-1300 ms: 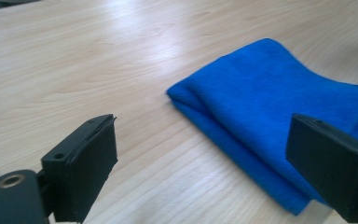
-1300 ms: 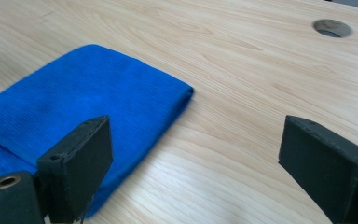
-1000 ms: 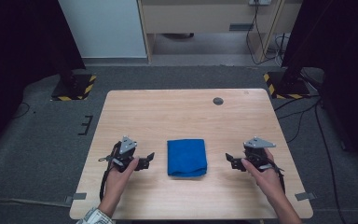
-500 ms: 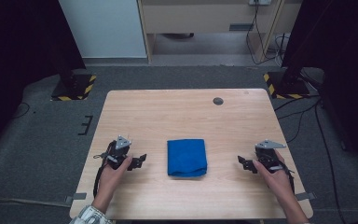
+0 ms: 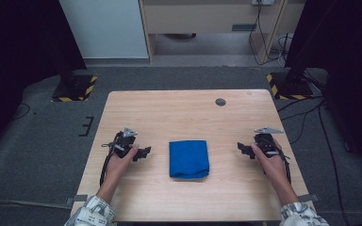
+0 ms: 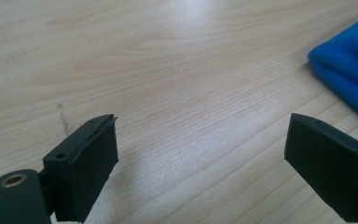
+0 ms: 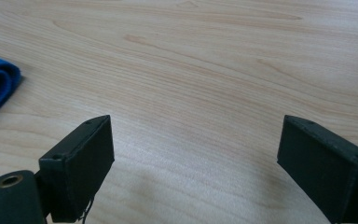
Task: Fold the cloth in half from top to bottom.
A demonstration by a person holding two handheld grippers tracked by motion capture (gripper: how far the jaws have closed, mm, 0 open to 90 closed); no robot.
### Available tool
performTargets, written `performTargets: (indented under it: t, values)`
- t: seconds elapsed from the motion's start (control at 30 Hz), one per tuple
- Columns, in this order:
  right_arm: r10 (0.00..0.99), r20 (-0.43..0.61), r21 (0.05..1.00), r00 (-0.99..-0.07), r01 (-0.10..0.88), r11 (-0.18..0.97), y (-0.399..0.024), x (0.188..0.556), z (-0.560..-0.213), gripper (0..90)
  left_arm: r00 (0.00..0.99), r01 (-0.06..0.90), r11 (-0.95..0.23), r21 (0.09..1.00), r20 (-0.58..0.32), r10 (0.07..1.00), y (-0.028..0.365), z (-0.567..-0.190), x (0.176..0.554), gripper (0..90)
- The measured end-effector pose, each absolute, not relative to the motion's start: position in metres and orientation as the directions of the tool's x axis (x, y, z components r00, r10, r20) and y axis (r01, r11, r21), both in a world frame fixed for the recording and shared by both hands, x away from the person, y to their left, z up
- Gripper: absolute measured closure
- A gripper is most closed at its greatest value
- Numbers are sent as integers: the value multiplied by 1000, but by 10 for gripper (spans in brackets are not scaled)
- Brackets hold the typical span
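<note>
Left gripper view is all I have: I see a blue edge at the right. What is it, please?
Observer: A folded blue cloth, lying flat at the middle of the wooden table.
Operator: Where are the right tongs?
Observer: The right tongs are at the cloth's other side, apart from it, open with bare wood between the jaws.
Operator: Anything else on the table?
Observer: A small dark round spot near the far edge.

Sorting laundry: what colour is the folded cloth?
Solid blue; the folded cloth shows best in the high view.

No legible text or labels anywhere
</note>
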State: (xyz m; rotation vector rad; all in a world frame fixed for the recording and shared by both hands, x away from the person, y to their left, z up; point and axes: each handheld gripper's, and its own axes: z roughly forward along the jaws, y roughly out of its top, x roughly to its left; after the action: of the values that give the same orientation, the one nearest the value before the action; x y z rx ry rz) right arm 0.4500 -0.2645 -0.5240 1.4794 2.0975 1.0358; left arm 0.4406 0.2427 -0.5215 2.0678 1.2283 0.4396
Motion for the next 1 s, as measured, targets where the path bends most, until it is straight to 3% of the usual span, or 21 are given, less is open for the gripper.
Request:
performTargets:
  t: [0.37,0.47,1.0]
  values:
    - [938,65,719,-342,667,193,-251,461,-537,83,512,637,-362,681,-23,858,238,-533,441,54]
    - [935,-2,715,-354,653,248,-243,460,-540,60,515,624,-354,697,-26,857,239,-534,440,54]
    - [941,3,715,-340,659,235,-241,430,-539,58,534,598,-381,705,4,846,240,-537,431,26]
